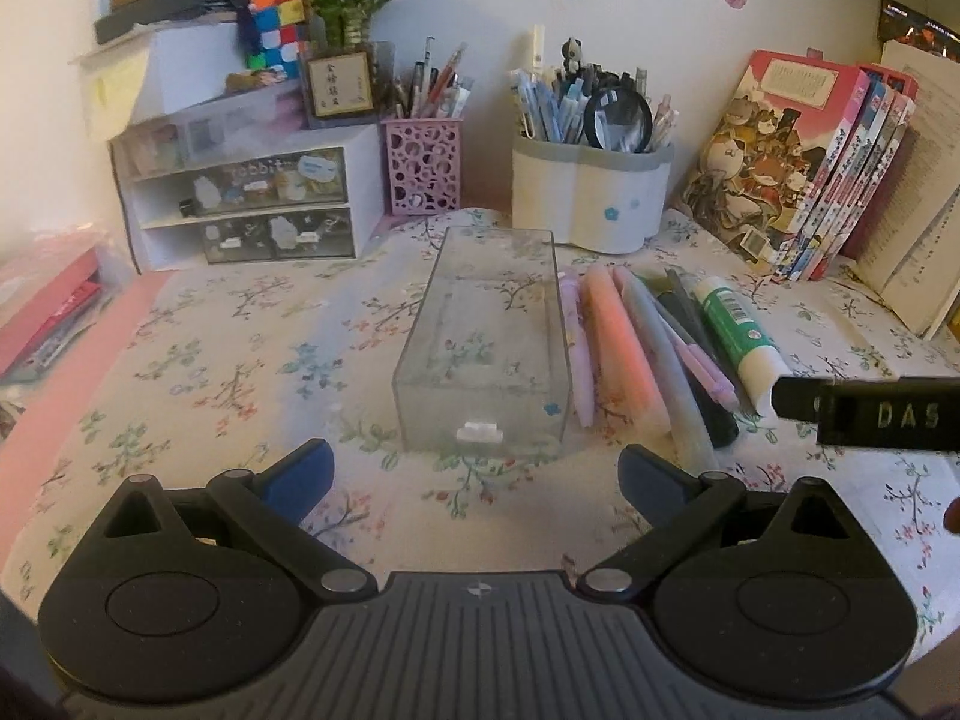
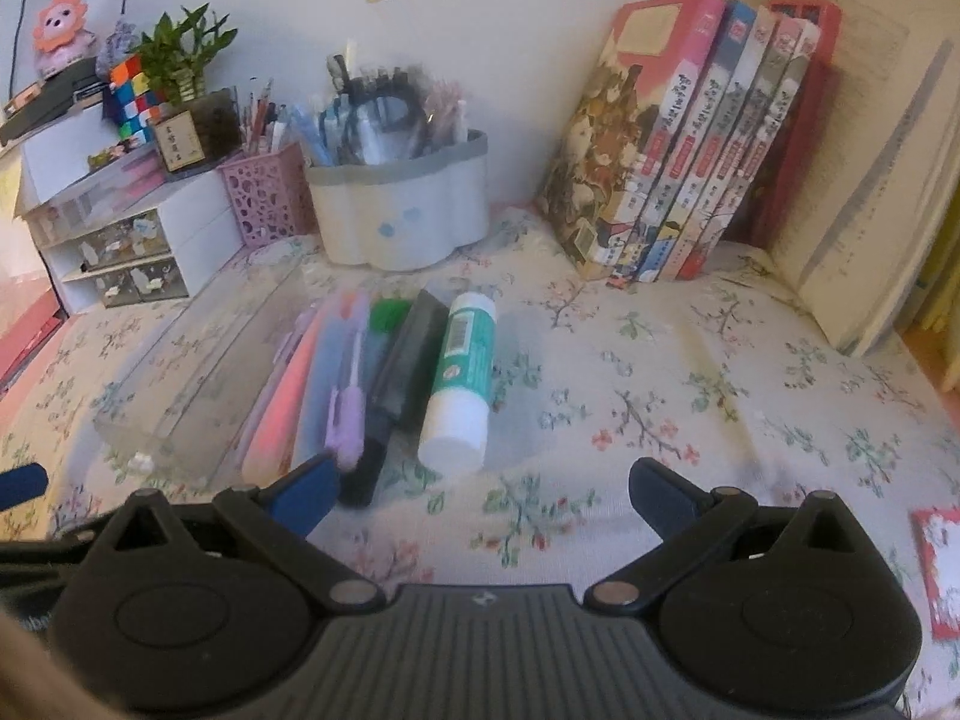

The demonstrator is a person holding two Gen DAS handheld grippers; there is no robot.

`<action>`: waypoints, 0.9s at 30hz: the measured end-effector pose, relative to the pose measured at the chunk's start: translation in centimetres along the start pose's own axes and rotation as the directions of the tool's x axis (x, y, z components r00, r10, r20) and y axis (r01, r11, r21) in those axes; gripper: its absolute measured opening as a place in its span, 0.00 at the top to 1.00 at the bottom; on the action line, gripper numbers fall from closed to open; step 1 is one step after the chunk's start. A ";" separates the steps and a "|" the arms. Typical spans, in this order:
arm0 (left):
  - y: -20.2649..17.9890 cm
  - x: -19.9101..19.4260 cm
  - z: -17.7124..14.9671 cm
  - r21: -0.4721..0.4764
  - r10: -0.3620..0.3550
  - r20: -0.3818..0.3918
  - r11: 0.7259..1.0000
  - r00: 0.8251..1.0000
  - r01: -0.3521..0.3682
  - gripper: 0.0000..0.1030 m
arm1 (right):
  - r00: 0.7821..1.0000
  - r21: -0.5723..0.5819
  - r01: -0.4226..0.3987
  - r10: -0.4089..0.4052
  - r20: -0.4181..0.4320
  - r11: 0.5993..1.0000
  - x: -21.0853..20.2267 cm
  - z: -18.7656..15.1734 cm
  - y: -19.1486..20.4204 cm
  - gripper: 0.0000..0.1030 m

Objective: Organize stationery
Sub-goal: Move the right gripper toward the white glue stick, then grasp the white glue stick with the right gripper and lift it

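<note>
A clear plastic box (image 1: 485, 336) lies empty on the floral cloth, straight ahead of my left gripper (image 1: 474, 480), which is open and holds nothing. To the box's right lies a row of stationery: a lilac pen (image 1: 577, 348), a pink marker (image 1: 624, 348), a grey-blue pen (image 1: 672, 372), a black marker (image 1: 708, 390) and a green-and-white glue stick (image 1: 741, 336). My right gripper (image 2: 483, 495) is open just in front of the glue stick (image 2: 462, 372) and the black marker (image 2: 396, 384). The box (image 2: 198, 372) looks blurred at left there.
Along the wall stand a white drawer unit (image 1: 252, 198), a pink pen cup (image 1: 423, 165), a white pen holder (image 1: 591, 195) full of pens and a row of books (image 1: 798, 168). A red-edged card (image 2: 936, 570) lies at the right. Part of the other gripper (image 1: 870, 414) shows at right.
</note>
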State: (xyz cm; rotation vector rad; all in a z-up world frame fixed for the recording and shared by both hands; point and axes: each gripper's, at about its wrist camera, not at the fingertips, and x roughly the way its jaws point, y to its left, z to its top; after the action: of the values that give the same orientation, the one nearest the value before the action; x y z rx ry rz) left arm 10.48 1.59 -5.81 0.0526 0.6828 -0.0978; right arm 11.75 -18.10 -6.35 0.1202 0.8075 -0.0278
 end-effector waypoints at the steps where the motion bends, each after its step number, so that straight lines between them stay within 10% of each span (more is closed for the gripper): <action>1: 0.0 0.3 0.1 0.001 -0.001 -0.001 1.000 1.000 0.001 0.06 | 1.000 0.002 -0.002 0.002 -0.003 1.000 0.4 0.4 -0.1 0.14; 27: 0.1 5.2 0.8 0.012 -0.019 -0.016 1.000 1.000 0.019 0.30 | 0.983 0.114 -0.076 0.094 -0.156 0.991 7.5 4.6 -1.0 0.77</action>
State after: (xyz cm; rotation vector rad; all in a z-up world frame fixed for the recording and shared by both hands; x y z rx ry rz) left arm 14.99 1.26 -8.46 0.0587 0.6988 -0.1201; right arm 20.13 -19.48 -8.69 0.2614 0.9624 0.0198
